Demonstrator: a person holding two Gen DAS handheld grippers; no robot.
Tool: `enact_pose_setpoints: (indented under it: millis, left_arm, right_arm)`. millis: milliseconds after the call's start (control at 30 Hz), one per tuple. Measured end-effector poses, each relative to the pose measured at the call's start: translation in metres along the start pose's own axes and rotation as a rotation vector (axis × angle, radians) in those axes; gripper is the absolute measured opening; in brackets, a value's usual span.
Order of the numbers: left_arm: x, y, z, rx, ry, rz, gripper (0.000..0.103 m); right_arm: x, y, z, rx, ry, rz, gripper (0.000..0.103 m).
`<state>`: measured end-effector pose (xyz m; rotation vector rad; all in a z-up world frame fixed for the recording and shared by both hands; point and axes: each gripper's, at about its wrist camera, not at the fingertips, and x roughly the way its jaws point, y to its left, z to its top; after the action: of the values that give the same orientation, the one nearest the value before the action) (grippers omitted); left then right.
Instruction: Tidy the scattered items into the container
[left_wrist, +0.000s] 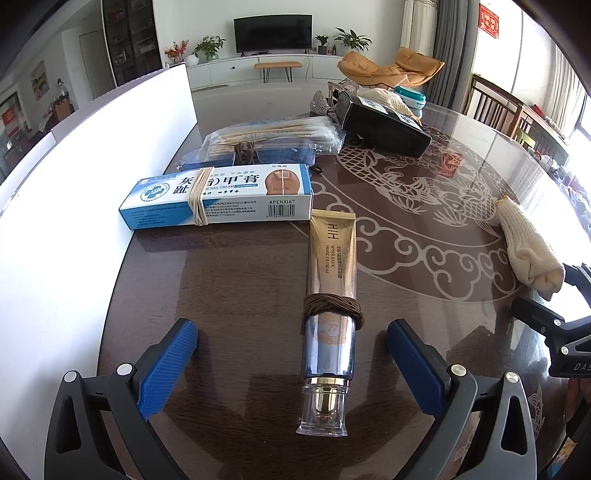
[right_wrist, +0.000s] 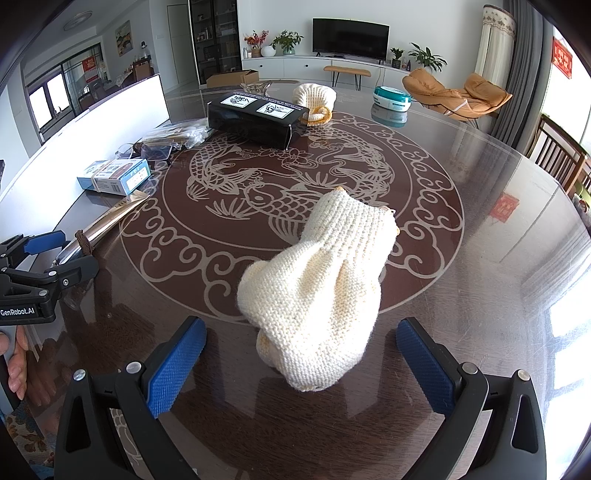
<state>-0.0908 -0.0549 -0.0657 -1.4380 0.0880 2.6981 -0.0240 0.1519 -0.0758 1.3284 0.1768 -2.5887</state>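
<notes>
Cream tube: the gold-and-silver cream tube (left_wrist: 330, 314), a brown hair tie (left_wrist: 330, 305) wound round it, lies flat on the surface (left_wrist: 406, 295), cap toward the camera.
Left tongs: the left tongs (left_wrist: 291, 363) are wide open, one blue pad on each side of the tube's cap end, touching nothing.
Knit sock: the cream knit sock (right_wrist: 321, 291), well to the right of the tube, lies flat on the surface.
Right tongs: the right tongs (right_wrist: 301, 363) are wide open with the sock's near end between the pads, not gripped.
Nail cream box: the blue-and-white nail cream box (left_wrist: 218, 197), banded with a rubber band, sits just beyond the tube's crimped end.
Cotton swabs: the bagged cotton swabs (left_wrist: 273, 134) lie farther behind the tube, past the box.
Black box: the black box (right_wrist: 256, 118) sits far beyond the tube; whether it is the container I cannot tell.
Progress: judged from this, nothing looks tidied yet; tube, sock, box and swabs all remain scattered, with two pickups apparently about to start.
</notes>
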Motion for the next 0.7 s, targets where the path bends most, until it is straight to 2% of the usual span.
enact_pose_setpoints:
  millis: [100,200,300,367,433,567,600,667,700]
  left_arm:
    - [-0.001,-0.004,0.000,0.063,0.024,-0.043,0.103]
    - [-0.004,-0.013,-0.002,0.124,0.027,-0.082,0.101]
    - [-0.007,-0.020,0.001,0.147,0.003,-0.102,0.078]
    - [-0.008,-0.022,0.006,0.139,-0.008,-0.099,0.046]
    - [-0.008,-0.020,0.011,0.120,-0.003,-0.102,0.030]
    - [-0.011,-0.017,0.010,0.089,0.009,-0.116,0.030]
    - [-0.012,-0.017,0.008,0.085,0.009,-0.122,0.030]
    - [-0.016,-0.015,0.003,0.077,0.005,-0.135,0.029]
    - [-0.019,-0.014,0.001,0.074,-0.001,-0.136,0.029]
  right_arm:
    - [0.000,-0.003,0.003,-0.042,0.048,0.042,0.103]
    - [-0.007,-0.017,0.008,-0.005,0.089,0.145,0.103]
    - [-0.015,-0.025,0.016,0.011,0.125,0.190,0.103]
    - [-0.017,-0.027,0.020,0.023,0.159,0.217,0.103]
    - [-0.015,-0.028,0.023,0.045,0.191,0.227,0.103]
    - [-0.006,-0.026,0.027,0.052,0.213,0.189,0.102]
    - [-0.004,-0.026,0.027,0.050,0.208,0.188,0.097]
    - [-0.004,-0.023,0.027,0.027,0.201,0.169,0.042]
    - [-0.006,-0.021,0.027,0.011,0.191,0.161,0.038]
